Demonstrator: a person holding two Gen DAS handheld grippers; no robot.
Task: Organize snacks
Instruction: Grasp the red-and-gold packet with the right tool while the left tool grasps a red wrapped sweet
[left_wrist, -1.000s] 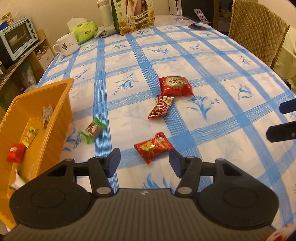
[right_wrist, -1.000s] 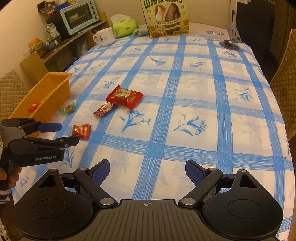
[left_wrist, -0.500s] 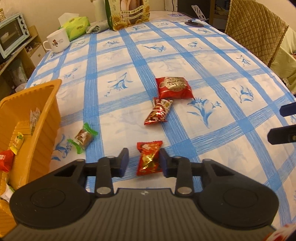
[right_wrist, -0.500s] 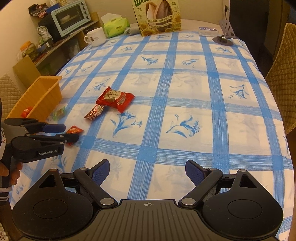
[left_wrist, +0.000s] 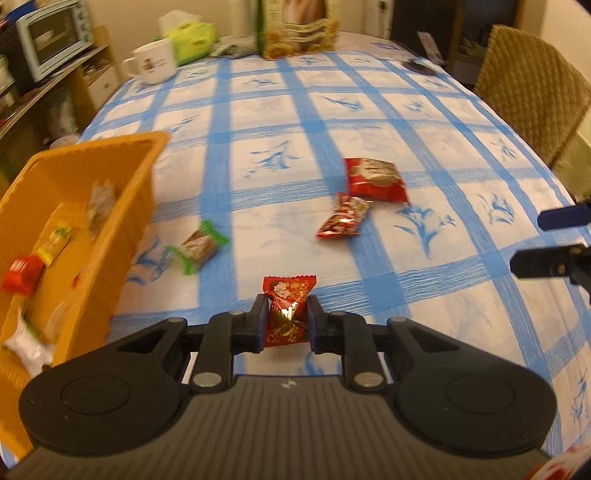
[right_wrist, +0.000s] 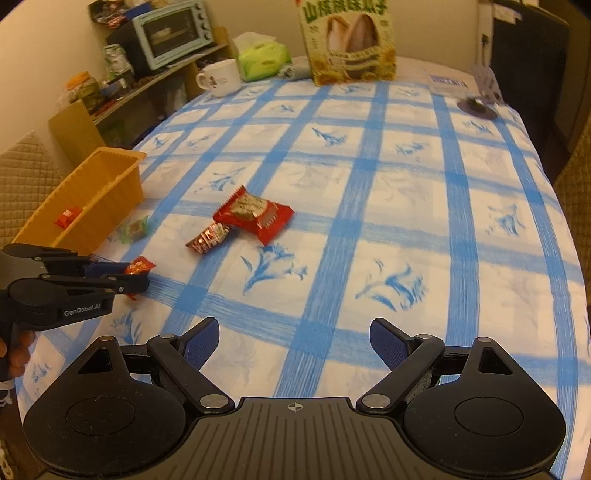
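My left gripper (left_wrist: 286, 319) is shut on a small red candy (left_wrist: 287, 310) near the table's front edge; the right wrist view shows that left gripper (right_wrist: 127, 277) at far left with the red candy (right_wrist: 139, 266) sticking out between its pads. On the cloth lie a green-wrapped candy (left_wrist: 197, 246), a red-silver candy (left_wrist: 341, 220) and a larger red packet (left_wrist: 375, 180). The orange basket (left_wrist: 122, 206) at left holds several snacks. My right gripper (right_wrist: 293, 341) stands open over bare tablecloth, nothing between its fingers.
A white mug (left_wrist: 152, 62), green tissue pack (left_wrist: 190, 37) and tall sunflower-seed bag (right_wrist: 347, 40) stand at the table's far end. A shelf with a toaster oven (right_wrist: 171, 31) is at left. A quilted chair (left_wrist: 530, 92) stands by the right edge.
The left gripper's jaws came together around the small red candy, which turned upright between the pads. The right gripper stayed open and hardly moved.
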